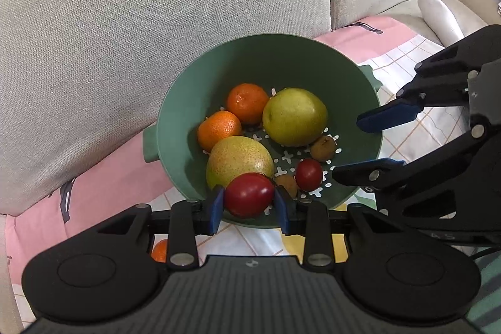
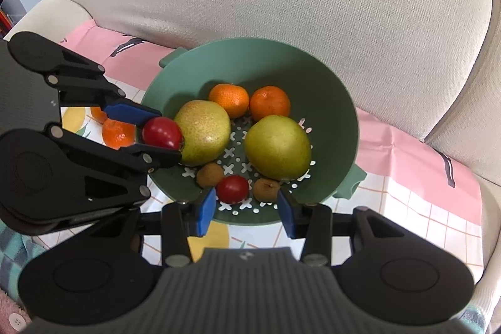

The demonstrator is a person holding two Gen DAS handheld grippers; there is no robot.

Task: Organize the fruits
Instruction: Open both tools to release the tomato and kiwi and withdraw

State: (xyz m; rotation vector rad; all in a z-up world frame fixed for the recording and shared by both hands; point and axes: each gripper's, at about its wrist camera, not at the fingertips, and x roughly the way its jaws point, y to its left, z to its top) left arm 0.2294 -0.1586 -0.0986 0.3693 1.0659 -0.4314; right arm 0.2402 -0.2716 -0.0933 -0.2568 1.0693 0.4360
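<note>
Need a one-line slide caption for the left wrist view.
Left gripper holds a red tomato over the green colander of fruit; right gripper open beside it.

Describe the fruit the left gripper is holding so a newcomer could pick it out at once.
Find the green colander on the sofa. At its near rim, the left gripper clamps a red tomato. It is larger than the other tomato, which lies loose inside.
</note>
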